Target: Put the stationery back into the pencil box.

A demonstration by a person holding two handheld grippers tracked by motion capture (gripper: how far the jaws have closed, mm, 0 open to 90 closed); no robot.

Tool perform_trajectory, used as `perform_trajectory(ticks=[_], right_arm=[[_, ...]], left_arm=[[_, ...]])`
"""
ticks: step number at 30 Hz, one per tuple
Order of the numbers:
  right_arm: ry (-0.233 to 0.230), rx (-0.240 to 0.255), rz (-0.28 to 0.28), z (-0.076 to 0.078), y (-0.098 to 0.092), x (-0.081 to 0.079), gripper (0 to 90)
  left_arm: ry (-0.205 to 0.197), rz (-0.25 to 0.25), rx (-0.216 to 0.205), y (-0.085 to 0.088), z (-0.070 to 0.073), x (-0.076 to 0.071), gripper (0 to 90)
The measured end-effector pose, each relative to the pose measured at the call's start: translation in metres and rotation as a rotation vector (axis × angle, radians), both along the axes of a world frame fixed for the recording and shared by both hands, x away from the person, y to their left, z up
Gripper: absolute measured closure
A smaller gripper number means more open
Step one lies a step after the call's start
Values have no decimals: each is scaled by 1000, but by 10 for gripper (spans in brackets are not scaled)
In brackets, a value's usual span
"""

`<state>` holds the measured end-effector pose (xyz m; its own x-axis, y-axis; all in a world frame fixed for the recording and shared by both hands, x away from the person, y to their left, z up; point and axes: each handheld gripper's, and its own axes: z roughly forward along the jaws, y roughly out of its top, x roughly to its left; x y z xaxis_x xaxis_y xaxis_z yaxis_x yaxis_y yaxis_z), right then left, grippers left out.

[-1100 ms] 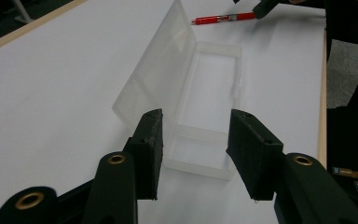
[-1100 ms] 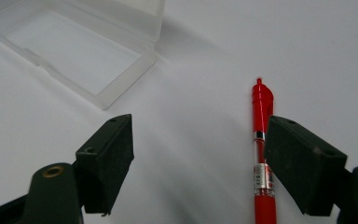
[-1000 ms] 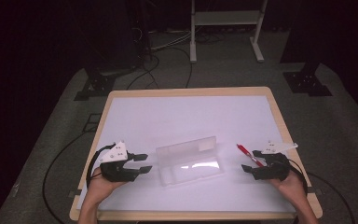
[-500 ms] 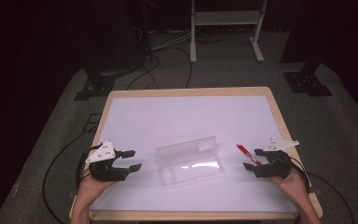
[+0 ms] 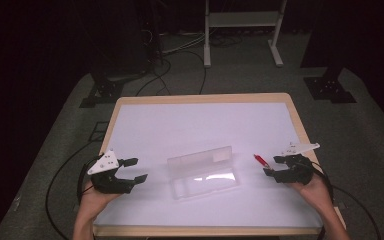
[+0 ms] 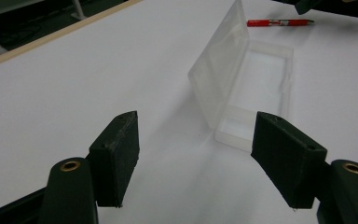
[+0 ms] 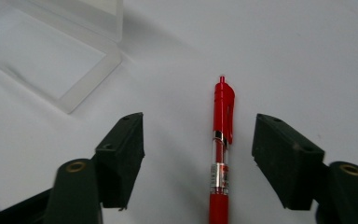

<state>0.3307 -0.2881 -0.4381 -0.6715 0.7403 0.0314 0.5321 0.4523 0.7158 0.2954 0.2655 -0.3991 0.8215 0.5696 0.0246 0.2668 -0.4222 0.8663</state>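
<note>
Our right gripper [image 7: 198, 154] has its fingers [image 7: 121, 158] spread wide and holds nothing; the red pen [image 7: 222, 154] lies flat on the white surface [image 7: 284, 56] between them, untouched. In the high view this gripper [image 5: 275, 167] has drawn back slightly toward our edge over the last second, with the pen [image 5: 260, 160] just ahead of its tips. We judge it is lining up for a grasp, not yet closing.

Our left gripper [image 6: 196, 168] is likewise wide open and empty. It has shifted outward, toward the left rim of the surface, and now hangs well apart from the clear plastic case [image 6: 242, 88]. That case lies open in the middle, lid tilted up and tray empty, the pen's likely destination.
</note>
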Motion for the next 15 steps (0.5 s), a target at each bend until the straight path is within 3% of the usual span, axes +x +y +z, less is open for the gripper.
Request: perform_trajectory(ticks=[5,15], right_arm=[[31,-23,-28,-5,-1,7,463],[75,-70,-58,-14,-2,16,627]], left_arm=[[-9,7,1,0,-1,0,275],[10,17,6,0,-5,2,227]])
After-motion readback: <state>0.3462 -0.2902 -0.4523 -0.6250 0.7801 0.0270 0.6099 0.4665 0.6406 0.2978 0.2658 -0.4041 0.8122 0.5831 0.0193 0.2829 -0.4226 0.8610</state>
